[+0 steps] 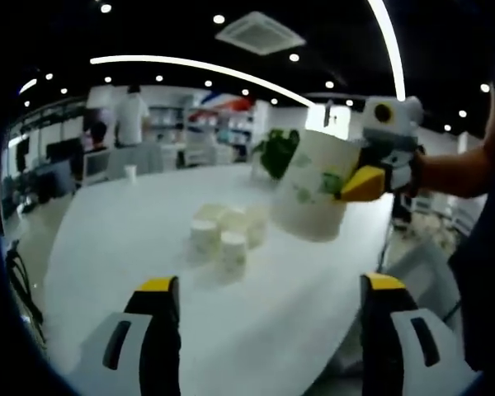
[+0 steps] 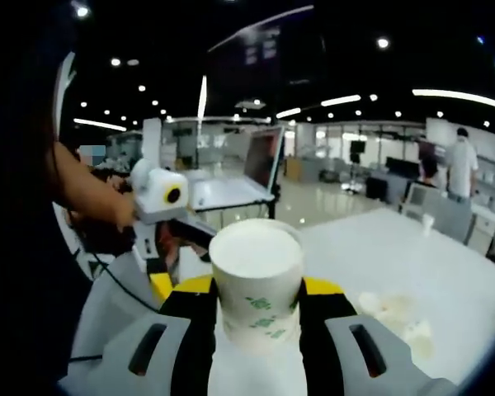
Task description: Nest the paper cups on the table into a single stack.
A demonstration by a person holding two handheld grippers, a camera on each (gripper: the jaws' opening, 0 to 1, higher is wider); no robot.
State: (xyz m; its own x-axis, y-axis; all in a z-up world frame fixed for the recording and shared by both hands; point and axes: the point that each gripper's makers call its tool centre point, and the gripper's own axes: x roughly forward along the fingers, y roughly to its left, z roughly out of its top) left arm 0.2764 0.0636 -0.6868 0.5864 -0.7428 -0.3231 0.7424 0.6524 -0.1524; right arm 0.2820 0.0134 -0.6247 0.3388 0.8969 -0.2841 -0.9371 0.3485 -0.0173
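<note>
A white paper cup (image 2: 256,252) with green leaf print stands upright between the jaws of my right gripper (image 2: 257,299), which is shut on its lower half. In the left gripper view the same cup (image 1: 312,188) hangs tilted above the table's right side, gripped by the right gripper (image 1: 353,185). Several plain white cups (image 1: 223,235) cluster near the middle of the white table (image 1: 132,239), some upright, some lying down; they appear as a blurred clump (image 2: 392,313) in the right gripper view. My left gripper (image 1: 271,285) is open and holds nothing, short of that cluster. The left gripper (image 2: 159,276) also shows beside the held cup.
One single cup (image 1: 130,172) stands at the table's far left edge. A green plant (image 1: 276,151) sits at the far end. A person (image 1: 132,115) stands in the background. An open laptop (image 2: 262,158) rests on a stand beyond the table edge. Chairs line the far side.
</note>
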